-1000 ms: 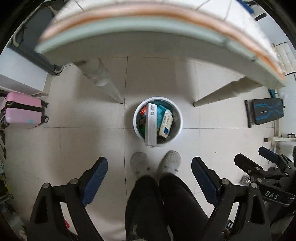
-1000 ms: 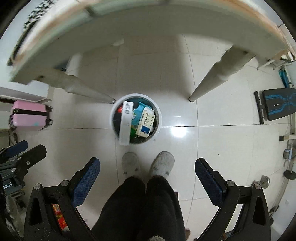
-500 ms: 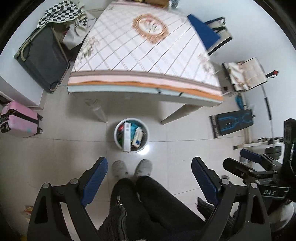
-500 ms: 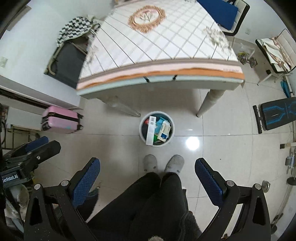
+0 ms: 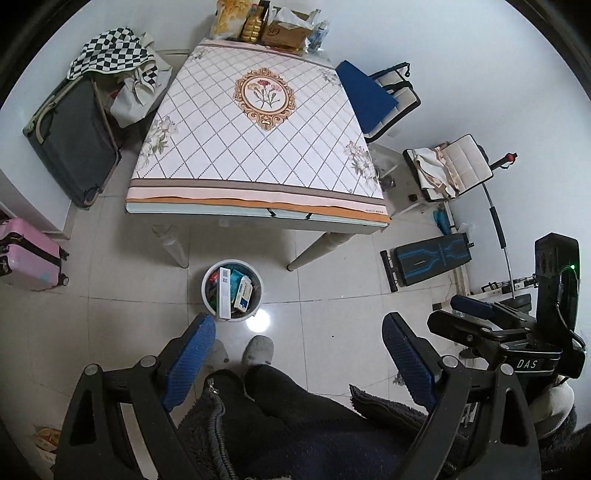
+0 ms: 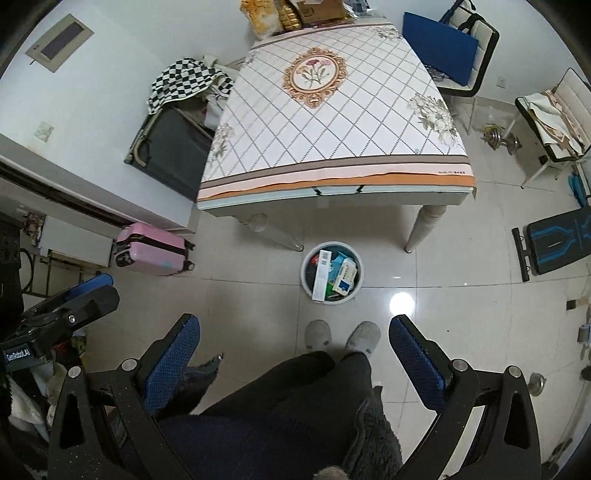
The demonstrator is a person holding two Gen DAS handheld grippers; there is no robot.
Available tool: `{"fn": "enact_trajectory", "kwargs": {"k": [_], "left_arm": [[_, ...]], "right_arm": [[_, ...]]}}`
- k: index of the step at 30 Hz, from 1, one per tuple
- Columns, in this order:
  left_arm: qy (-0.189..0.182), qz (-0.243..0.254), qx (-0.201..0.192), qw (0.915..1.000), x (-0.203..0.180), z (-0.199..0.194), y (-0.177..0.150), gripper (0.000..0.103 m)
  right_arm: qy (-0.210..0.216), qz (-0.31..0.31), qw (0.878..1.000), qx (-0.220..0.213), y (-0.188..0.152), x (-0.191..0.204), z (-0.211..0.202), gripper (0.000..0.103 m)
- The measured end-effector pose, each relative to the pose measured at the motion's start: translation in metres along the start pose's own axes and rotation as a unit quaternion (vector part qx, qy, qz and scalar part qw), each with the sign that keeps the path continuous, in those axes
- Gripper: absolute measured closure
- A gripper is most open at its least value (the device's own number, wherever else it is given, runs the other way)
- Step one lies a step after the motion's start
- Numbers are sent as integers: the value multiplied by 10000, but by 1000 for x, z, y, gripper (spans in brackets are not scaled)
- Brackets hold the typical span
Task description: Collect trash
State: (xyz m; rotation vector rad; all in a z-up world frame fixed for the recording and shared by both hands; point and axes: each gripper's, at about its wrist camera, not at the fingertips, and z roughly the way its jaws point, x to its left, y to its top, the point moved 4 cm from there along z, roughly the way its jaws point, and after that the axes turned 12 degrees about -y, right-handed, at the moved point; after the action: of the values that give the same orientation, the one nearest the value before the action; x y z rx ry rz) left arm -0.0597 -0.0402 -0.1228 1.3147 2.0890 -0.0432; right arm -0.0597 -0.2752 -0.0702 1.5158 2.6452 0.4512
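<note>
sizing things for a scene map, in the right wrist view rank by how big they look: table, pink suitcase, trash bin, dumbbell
1. table
2. pink suitcase
3. trash bin, close to the suitcase, so unsure
4. dumbbell, also far from the camera

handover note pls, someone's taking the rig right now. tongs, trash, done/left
Left tongs: open, empty, held high over the floor.
Right tongs: open, empty, same height.
Trash bin: on the floor tiles in front of the table, just ahead of the person's slippers. Holds a long white box, a blue and white carton and other packaging.
Done: the tabletop's patterned area shows no loose trash.
Left: bags and a cardboard box sit at the far edge; cannot tell if they count as trash.
</note>
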Motion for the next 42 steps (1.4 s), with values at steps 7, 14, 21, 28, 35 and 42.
{"fn": "enact_trajectory", "kwargs": {"k": [7,14,21,28,35,42], "left_arm": [[2,59,-75,10000,-3,-8,-5,0],[-27,109,-100,9999,-5,-12,-8,0],[-12,175,-99,9998,-5,-16,-9,0],[-55,238,-41,9997,-7,-15,-7,0],[-113,241,-11,9996,-9,-14,-8,0],[-147,170,52,9997,-7,-13,-10,0]], "right_arm": [[93,-29,9999,24,-6,6,-7,0],[133,-115,9998,47,-8,13,-11,0],[167,-148,9997,63,-10,18,-14,0],[181,-120,9997,88,-8,19,-15,0],[207,-49,9997,127,-6,21,-14,0],[196,7,9996,195,-4,23,-9,0]]}}
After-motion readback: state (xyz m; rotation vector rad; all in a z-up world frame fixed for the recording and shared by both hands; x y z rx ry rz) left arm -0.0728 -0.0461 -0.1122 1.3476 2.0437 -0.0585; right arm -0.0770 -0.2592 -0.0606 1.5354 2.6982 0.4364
